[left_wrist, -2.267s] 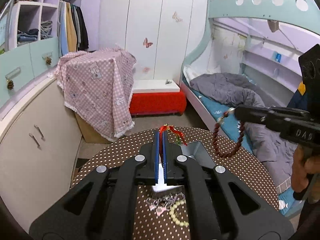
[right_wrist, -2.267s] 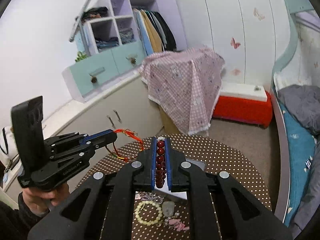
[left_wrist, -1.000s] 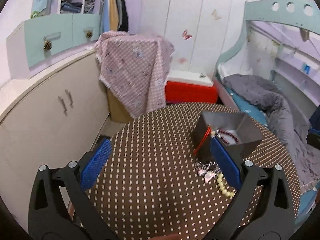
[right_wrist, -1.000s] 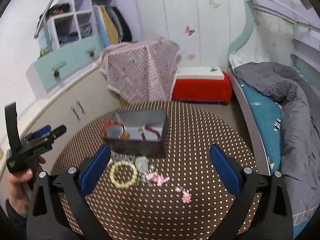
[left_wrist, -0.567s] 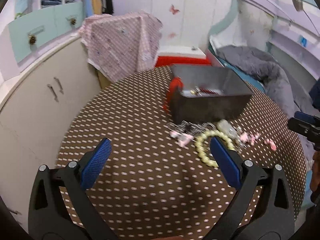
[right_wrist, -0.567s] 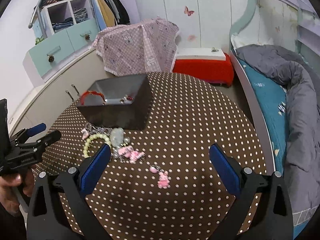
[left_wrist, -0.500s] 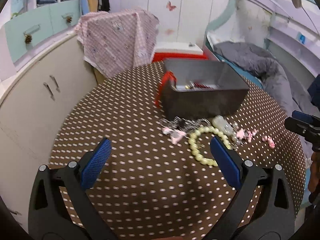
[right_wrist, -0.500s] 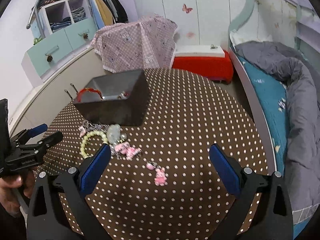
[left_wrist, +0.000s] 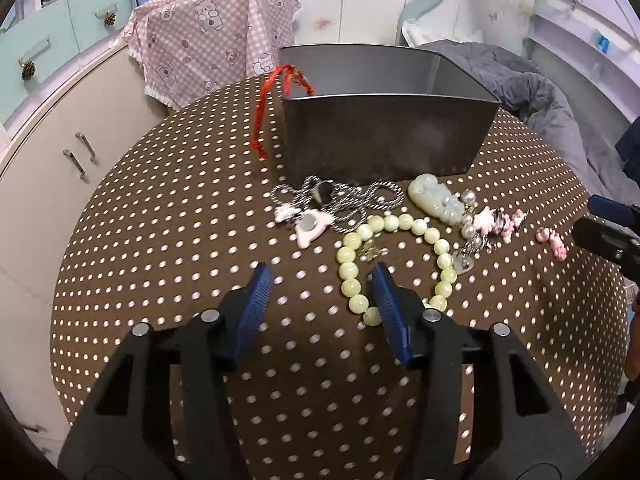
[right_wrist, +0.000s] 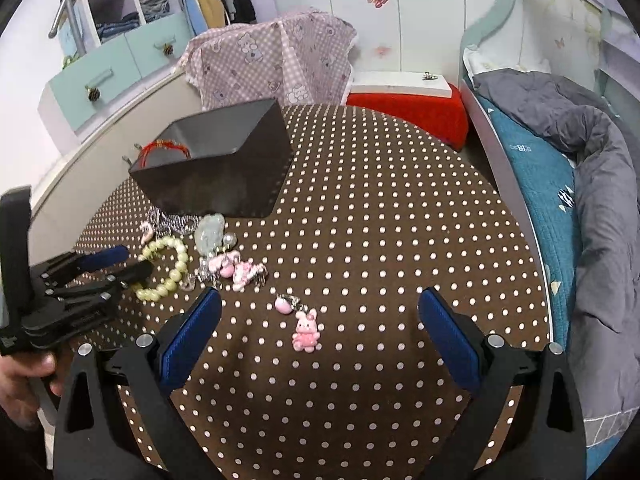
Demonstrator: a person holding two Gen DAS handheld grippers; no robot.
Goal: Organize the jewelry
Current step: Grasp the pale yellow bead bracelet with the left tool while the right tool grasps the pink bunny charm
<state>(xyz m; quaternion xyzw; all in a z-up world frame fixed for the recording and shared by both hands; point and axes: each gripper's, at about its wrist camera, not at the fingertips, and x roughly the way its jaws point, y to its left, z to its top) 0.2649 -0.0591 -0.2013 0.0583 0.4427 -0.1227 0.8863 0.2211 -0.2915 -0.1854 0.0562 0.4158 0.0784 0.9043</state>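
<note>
Left gripper [left_wrist: 322,276] jaws were closing beside pale bead bracelet [left_wrist: 394,250], nothing between; right gripper [right_wrist: 320,308] stood spread wide over pink bunny charm [right_wrist: 306,330].

We're seeing box [left_wrist: 384,136] sitting on table [left_wrist: 160,240], cord [left_wrist: 266,96] hanging over its left rim, chain [left_wrist: 360,196] lying just before it, bead bracelet [left_wrist: 400,260] lying nearer us, bunny charm [right_wrist: 306,330] lying apart rightward.

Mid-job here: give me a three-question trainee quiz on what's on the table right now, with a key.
1. True or false: the red cord hangs over the rim of the grey box.
2. Which lies nearest the right claw: A) pink bunny charm, B) silver chain, C) jade pendant?
3. Fill in: the left claw, closing with nothing between its pads, sits by the pale green bead ____.

Key: 1 true; 2 A; 3 bracelet.
</note>
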